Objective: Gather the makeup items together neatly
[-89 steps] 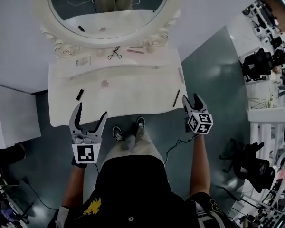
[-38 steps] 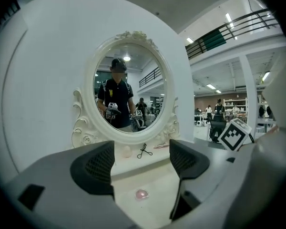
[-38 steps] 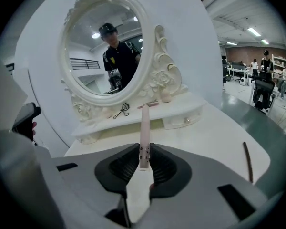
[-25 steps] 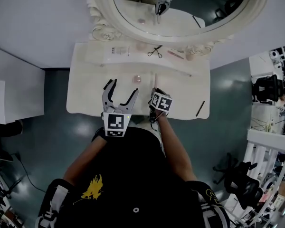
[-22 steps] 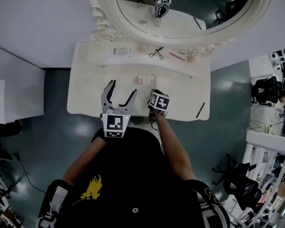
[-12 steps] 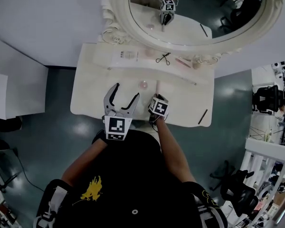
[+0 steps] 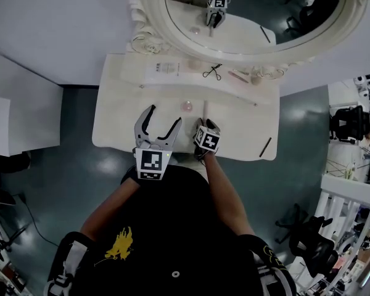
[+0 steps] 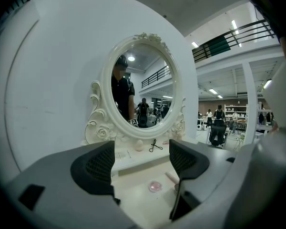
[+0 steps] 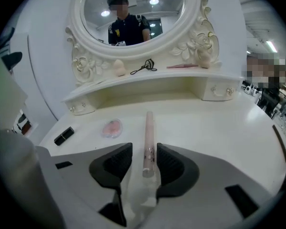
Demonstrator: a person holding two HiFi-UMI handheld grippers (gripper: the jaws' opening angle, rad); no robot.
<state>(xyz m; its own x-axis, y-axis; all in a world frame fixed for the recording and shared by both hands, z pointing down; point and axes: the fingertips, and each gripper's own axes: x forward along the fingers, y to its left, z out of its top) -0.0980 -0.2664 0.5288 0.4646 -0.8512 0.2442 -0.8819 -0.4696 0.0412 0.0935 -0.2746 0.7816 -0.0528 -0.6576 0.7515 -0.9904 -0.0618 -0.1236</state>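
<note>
On the white table (image 7: 114, 125), the right gripper (image 9: 144, 157) has just been opening round the long pink tube (image 9: 148, 128); back off gently toward six o'clock.

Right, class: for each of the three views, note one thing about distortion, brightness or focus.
Head view: the white table is bright, the floor around it dim. Left gripper view: fisheye circle with black corners, mirror sharp. Right gripper view: same black corners; the pink tube is crisp.
</note>
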